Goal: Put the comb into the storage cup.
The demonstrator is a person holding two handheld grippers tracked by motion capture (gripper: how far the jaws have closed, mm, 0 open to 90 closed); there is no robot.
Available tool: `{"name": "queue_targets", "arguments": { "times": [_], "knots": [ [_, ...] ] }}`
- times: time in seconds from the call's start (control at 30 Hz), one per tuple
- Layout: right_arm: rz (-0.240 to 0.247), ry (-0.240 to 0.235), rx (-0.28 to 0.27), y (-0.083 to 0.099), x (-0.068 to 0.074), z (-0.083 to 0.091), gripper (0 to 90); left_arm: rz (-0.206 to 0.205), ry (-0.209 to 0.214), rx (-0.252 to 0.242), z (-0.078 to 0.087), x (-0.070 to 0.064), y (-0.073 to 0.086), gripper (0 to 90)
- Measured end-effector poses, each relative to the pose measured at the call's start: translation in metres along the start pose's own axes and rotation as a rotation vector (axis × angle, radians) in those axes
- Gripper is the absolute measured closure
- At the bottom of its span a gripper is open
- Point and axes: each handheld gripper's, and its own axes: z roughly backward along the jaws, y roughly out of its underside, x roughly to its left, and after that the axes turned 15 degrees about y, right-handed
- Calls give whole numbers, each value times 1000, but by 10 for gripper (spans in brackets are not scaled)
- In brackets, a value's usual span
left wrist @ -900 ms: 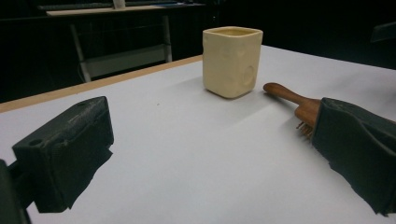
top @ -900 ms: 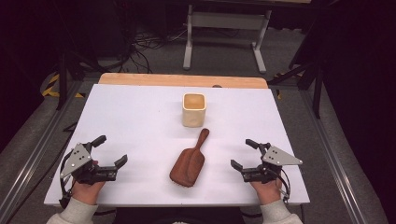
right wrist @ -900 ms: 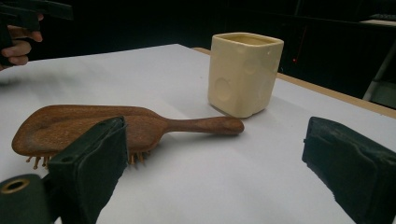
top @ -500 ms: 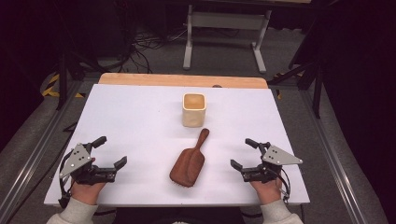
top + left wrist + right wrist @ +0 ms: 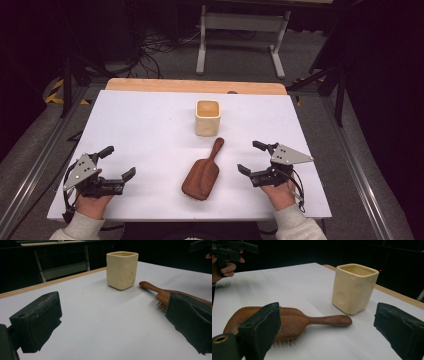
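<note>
The table (image 5: 150, 130) is covered in a plain white sheet, with a strip of bare wood showing along its far edge. Around it the room is dark: grey floor, a tangle of cables (image 5: 155, 47) on the ground beyond the table, and a pale metal stand (image 5: 240, 30) farther back.

Near the middle of the sheet lies a wooden hairbrush (image 5: 202, 172), bristles down, its handle pointing away toward a cream square cup (image 5: 207, 117) that stands upright just beyond it (close to the handle tip, though not touching).

The left gripper (image 5: 117, 167) rests near the front left corner, jaws spread wide with nothing between them. The right gripper (image 5: 252, 157) sits at the front right, likewise gaping and empty. The brush lies between the two, well clear of each, with bare sheet on either side.
</note>
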Motion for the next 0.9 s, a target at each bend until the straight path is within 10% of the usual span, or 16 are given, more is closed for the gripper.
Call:
{"name": "queue_targets", "arguments": {
  "times": [0.9],
  "knots": [
    [63,-155,57,-46,11,-58,170,0,9,0,0,1,0,18]
  ]
}}
